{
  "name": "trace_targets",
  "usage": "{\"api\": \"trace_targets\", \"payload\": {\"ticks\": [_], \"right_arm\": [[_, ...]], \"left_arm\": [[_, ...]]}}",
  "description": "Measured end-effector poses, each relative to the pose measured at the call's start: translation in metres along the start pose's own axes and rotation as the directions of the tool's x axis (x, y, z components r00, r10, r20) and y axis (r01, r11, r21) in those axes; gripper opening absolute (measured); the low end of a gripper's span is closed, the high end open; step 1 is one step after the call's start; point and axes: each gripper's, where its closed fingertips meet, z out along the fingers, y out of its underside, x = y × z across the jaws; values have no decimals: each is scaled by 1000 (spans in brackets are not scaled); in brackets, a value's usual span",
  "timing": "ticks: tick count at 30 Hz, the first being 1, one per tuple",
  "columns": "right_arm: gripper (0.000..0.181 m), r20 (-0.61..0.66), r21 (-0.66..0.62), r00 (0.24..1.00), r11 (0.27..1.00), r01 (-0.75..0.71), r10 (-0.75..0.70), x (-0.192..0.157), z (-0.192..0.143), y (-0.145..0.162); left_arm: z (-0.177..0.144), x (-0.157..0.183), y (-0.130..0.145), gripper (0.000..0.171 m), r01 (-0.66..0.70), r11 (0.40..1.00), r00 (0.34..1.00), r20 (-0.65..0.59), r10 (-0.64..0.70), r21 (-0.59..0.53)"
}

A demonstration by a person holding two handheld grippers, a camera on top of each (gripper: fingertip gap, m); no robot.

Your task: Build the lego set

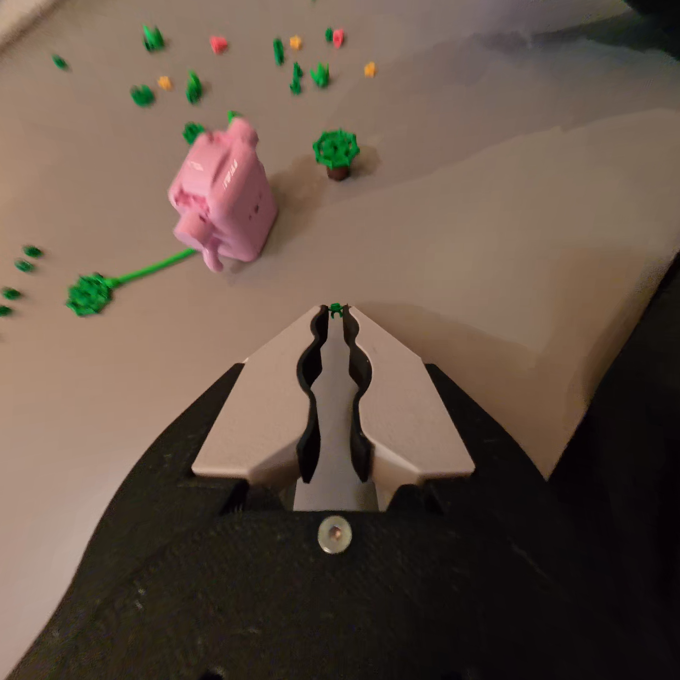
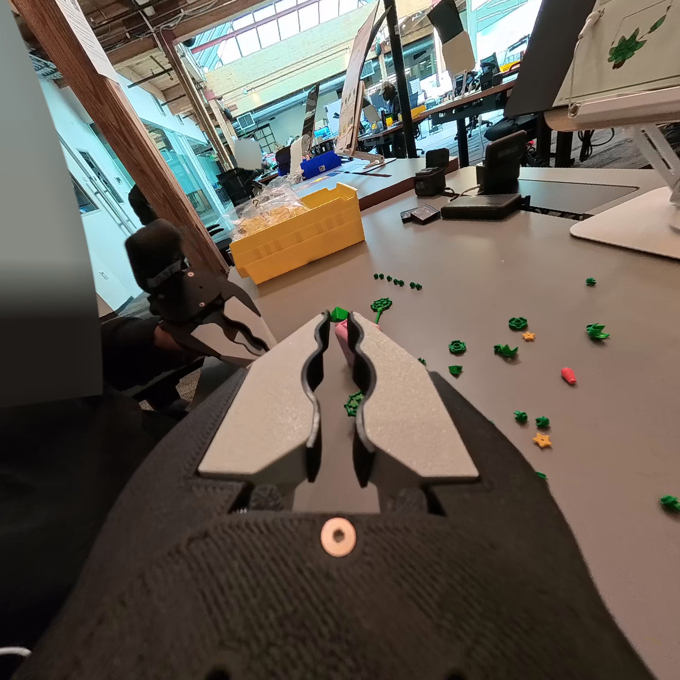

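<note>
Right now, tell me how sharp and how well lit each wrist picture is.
Left wrist view: dim, warm cast, motion blur smearing the pink piece and loose green bits, while the left gripper and its tiny green piece stay crisp. Right wrist view: bright daylight, table sharp, wide-angle bending at the edges.

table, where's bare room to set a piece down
Bare: the table stretch right of the pink block and potted plant, out to its edge. Crowded: the far loose pieces and left by the green stem.
</note>
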Motion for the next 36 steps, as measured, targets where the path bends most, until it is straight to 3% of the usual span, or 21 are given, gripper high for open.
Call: {"api": "trace_targets", "payload": {"ticks": [4,6,9,12,24,36], "right_arm": [[7,30,-30,999,1000,-9,10,-5,5,7],[7,46,-51,999,999,-12,15,-7,8,12],[7,67,-83,997,996,-29,35,-10,13,21],[7,86,-114,995,993,-41,51,-13,18,29],[7,114,-192,992,981,-25,48,-18,26,48],[7,176,-195,983,978,80,-45,-34,27,48]], "left_arm": [[0,-2,-37,5,-171,977,980,126,155,127],[8,6,-45,5,-194,971,978,100,181,141],[27,21,-29,6,-159,987,987,-28,160,34],[33,26,-15,5,-146,989,987,-64,144,-24],[32,32,-7,13,-56,998,989,-141,50,-37],[34,33,-7,6,-43,998,989,-143,37,-37]]}}
